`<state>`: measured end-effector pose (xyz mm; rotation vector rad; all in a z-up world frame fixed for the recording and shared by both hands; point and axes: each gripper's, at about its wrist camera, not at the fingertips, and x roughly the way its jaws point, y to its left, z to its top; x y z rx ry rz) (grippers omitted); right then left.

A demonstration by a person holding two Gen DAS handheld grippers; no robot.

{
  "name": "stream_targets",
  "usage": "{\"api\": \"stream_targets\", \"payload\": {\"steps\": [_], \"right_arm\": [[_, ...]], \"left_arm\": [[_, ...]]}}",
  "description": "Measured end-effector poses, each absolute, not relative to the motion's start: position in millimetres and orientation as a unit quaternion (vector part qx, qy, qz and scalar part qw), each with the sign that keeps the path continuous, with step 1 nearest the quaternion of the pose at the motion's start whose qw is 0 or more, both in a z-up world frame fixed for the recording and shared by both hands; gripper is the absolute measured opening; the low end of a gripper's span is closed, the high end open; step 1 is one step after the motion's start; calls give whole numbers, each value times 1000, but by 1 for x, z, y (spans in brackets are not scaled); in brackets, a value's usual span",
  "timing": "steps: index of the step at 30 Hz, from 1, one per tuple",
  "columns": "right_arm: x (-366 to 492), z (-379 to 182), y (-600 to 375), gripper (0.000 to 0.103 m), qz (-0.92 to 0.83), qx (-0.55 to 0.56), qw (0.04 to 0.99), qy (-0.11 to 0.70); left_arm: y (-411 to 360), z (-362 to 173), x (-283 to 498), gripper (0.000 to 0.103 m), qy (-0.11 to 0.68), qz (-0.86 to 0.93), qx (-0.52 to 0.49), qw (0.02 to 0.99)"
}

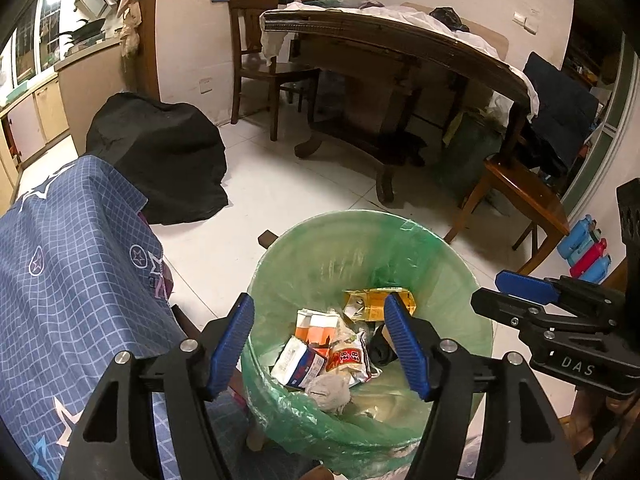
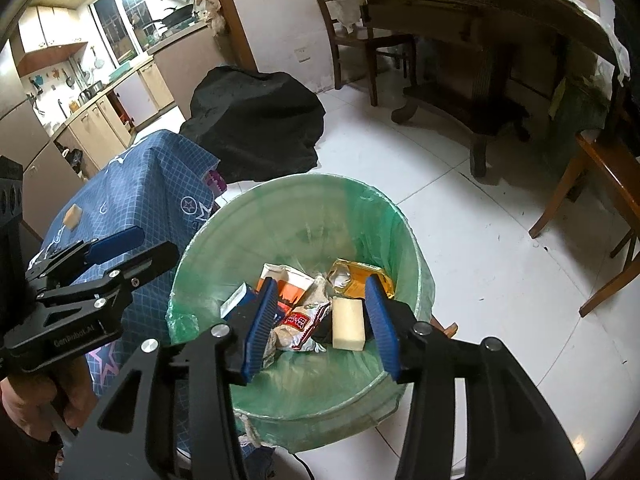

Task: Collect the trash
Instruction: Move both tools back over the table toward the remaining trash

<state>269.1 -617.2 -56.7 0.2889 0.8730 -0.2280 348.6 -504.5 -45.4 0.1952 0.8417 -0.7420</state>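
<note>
Left wrist view: we hold the left gripper (image 1: 320, 344) spread and empty over the green-lined bin (image 1: 460, 280); wrappers (image 1: 348, 360) lie inside.

Right wrist view: the right gripper (image 2: 320, 320), jaws parted, has a pale block (image 2: 349, 323) loose between them, apparently dropping. Risk: it clings to a pad, or we snag the liner (image 2: 404, 240). One scrap (image 2: 74, 215) remains on the blue cloth (image 2: 152, 196).

"DAS" on right gripper (image 1: 516, 292), "GenRobot.AI" on left gripper (image 2: 132, 250)

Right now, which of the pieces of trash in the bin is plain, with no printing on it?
The pale cream block, lying next to the right tongs' blue pad. Unlike it, the red-and-white wrapper, the orange carton and the yellow packet carry print or colour.
</note>
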Motion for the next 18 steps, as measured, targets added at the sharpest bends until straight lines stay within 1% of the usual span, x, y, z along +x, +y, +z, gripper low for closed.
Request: {"api": "stream_targets", "payload": {"steps": [6,8,10,14,18], "right_arm": [[264,-48,-607,55,-101,134,899,405],[259,-43,-597,61,-88,133,906,392],[254,-41,-585,65,-75,131,912,381],[249,-41,-546,69,-29,120,921,370],[255,-41,-500,70,15,97,925,367]], "left_arm": [[-490,-39,342,68,397,-350,88,844],[-478,-37,338,68,395,-349,86,846],[-457,-35,333,68,391,-346,86,848],[-403,-33,325,68,384,-322,90,860],[-317,-30,327,68,389,-267,58,880]]}}
